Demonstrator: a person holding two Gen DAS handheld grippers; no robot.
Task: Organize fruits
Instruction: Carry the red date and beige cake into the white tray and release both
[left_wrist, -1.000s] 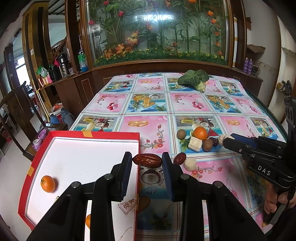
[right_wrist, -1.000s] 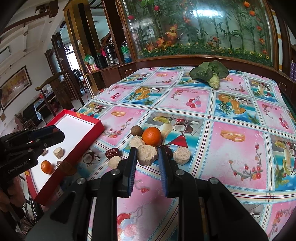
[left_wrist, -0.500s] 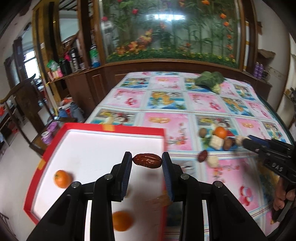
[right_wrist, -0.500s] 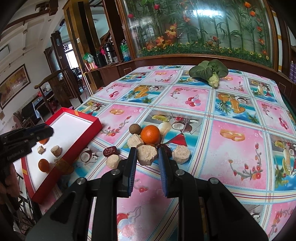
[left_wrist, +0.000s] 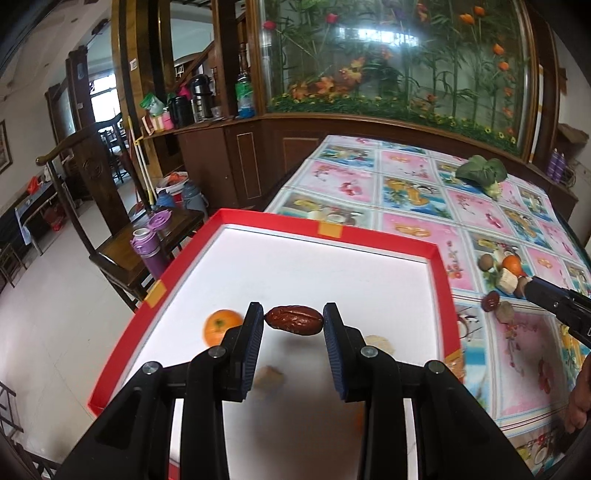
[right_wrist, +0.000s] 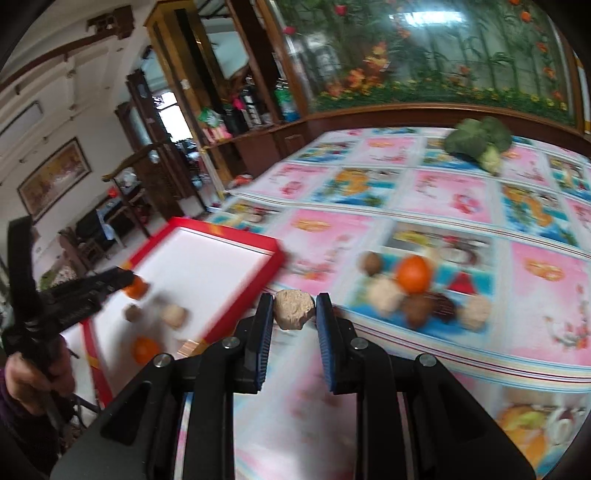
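Note:
My left gripper (left_wrist: 293, 321) is shut on a brown date (left_wrist: 293, 320), held above the white floor of the red-rimmed tray (left_wrist: 369, 246). An orange (left_wrist: 221, 326) and a pale lump (left_wrist: 377, 342) lie in the tray below it. My right gripper (right_wrist: 294, 309) is shut on a beige lump (right_wrist: 294, 308), lifted over the tablecloth just right of the tray (right_wrist: 236, 240). On the cloth sits a pile of fruit (right_wrist: 413, 286): an orange (right_wrist: 413, 273), brown nuts and beige lumps. In the right wrist view the left gripper (right_wrist: 125, 275) is over the tray.
A leafy green vegetable (left_wrist: 480, 173) lies at the table's far end. A wooden chair with purple flasks (left_wrist: 147, 251) stands left of the tray. A wooden cabinet with a flower display lines the back. A hand (right_wrist: 26, 373) holds the left tool.
The left gripper carried the date leftward, from the tray's right edge to over its middle. The right gripper lifted the beige lump out of the pile and swung left toward the tray.

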